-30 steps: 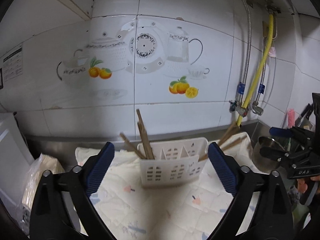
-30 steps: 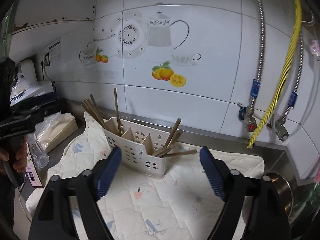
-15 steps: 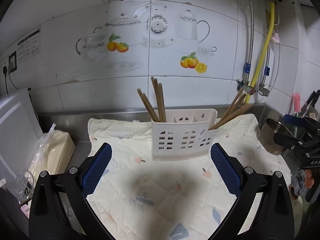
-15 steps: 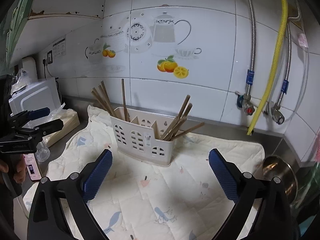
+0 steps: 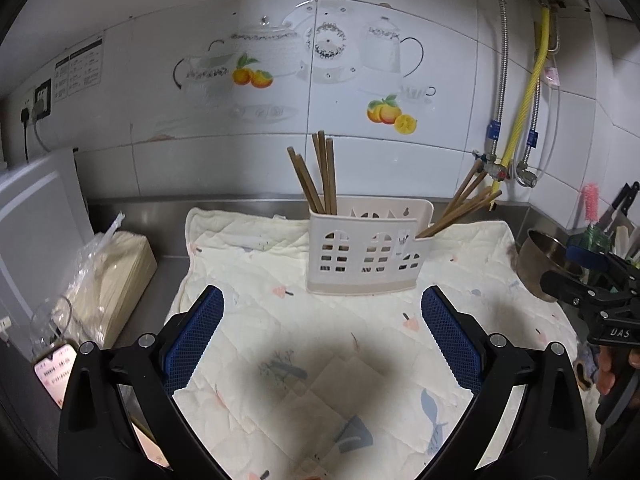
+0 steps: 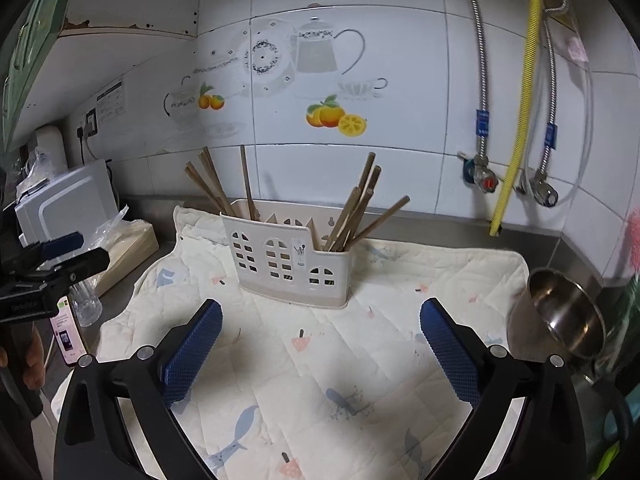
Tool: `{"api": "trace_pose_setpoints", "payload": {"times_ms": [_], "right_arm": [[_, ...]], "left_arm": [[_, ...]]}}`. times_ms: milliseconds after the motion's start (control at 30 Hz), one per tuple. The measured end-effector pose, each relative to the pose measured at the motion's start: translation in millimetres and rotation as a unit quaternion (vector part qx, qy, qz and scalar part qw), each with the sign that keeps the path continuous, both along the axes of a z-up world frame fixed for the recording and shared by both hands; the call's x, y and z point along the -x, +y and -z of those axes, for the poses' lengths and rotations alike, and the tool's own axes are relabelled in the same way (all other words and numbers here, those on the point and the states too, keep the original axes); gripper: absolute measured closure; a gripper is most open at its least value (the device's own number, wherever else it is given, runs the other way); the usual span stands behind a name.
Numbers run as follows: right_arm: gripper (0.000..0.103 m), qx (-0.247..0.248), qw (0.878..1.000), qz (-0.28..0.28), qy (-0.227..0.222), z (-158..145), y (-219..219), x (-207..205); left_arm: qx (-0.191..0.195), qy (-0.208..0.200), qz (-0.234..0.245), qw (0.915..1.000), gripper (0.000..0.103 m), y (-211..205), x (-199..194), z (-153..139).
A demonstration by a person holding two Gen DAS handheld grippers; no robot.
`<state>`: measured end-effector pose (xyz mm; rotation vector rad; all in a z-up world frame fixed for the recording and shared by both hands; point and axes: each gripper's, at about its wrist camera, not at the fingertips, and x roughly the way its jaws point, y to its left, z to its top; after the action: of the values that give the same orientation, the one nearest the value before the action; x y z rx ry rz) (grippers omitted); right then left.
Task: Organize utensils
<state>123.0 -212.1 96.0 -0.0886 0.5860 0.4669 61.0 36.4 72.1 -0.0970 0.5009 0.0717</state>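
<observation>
A white plastic utensil holder [image 5: 366, 254] stands on a patterned cream cloth [image 5: 320, 360]; it also shows in the right wrist view [image 6: 288, 268]. Several brown chopsticks [image 5: 320, 176] stand in its left compartment and several more [image 5: 464, 204] lean out of its right compartment; the right wrist view shows both bunches, left [image 6: 216, 188] and right [image 6: 360, 208]. My left gripper [image 5: 322, 330] is open and empty, in front of the holder. My right gripper [image 6: 320, 332] is open and empty, also short of the holder.
A steel bowl [image 6: 564, 312] sits at the cloth's right edge. A bagged stack of paper [image 5: 108, 280], a glass [image 6: 86, 300] and a phone [image 5: 54, 368] lie left. A white appliance [image 6: 64, 200] stands at far left. Pipes and a yellow hose [image 6: 516, 120] run down the tiled wall.
Both grippers have pulled back and tilted down from the holder, which now looks smaller and farther. More cloth shows in front. Both stay open and empty.
</observation>
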Motion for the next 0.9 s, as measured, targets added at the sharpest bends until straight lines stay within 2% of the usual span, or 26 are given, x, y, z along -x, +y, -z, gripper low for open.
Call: {"api": "trace_pose_setpoints", "payload": {"times_ms": [900], "right_arm": [[0.007,-0.022,0.999,0.027,0.03,20.3,-12.2,13.8]], "left_arm": [[-0.013,0.023,0.019,0.9995,0.005,-18.2,6.0,18.5]]}}
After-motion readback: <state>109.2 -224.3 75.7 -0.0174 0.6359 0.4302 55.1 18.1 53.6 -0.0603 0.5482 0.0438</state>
